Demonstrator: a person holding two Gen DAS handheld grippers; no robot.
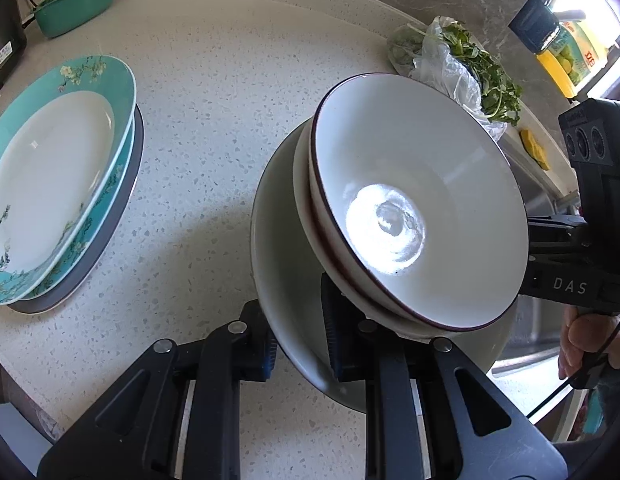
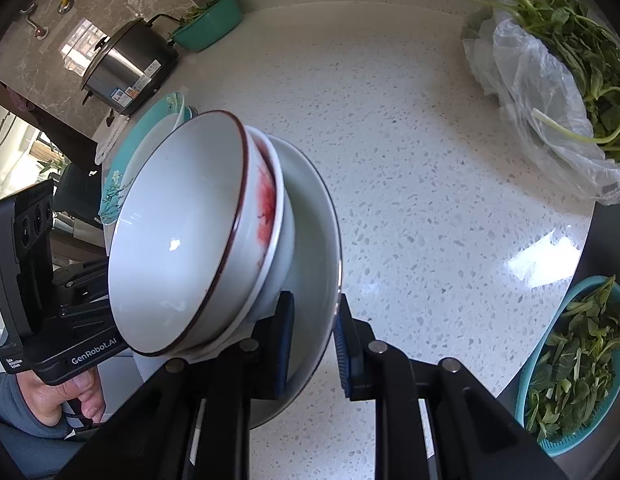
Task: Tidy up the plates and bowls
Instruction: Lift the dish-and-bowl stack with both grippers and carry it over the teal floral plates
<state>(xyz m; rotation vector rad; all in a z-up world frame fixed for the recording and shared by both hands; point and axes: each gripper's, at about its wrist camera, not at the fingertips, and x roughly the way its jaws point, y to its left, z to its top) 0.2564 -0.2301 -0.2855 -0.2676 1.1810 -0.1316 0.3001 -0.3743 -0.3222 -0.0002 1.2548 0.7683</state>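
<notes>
A pale grey-white plate [image 1: 286, 280] carries a stack of white bowls with dark red rims [image 1: 414, 200]. Both grippers hold this plate off the counter by opposite edges. My left gripper [image 1: 298, 344] is shut on the plate's near rim. My right gripper [image 2: 314, 344] is shut on the plate rim [image 2: 322, 248] from the other side, with the bowls [image 2: 178, 232] above it. The lower bowl shows a red pattern [image 2: 266, 208]. A stack of teal floral plates [image 1: 58, 176] on a dark plate lies on the counter at the left, also seen behind the bowls [image 2: 150, 136].
White speckled counter [image 1: 230, 128]. A bag of greens [image 2: 558, 88] lies at the back right. A teal basket of greens [image 2: 570, 364] sits at the counter's right edge, a teal tub [image 1: 74, 4] and a steel pot [image 2: 126, 64] at the far left. A sink [image 1: 530, 336] lies right of the plate.
</notes>
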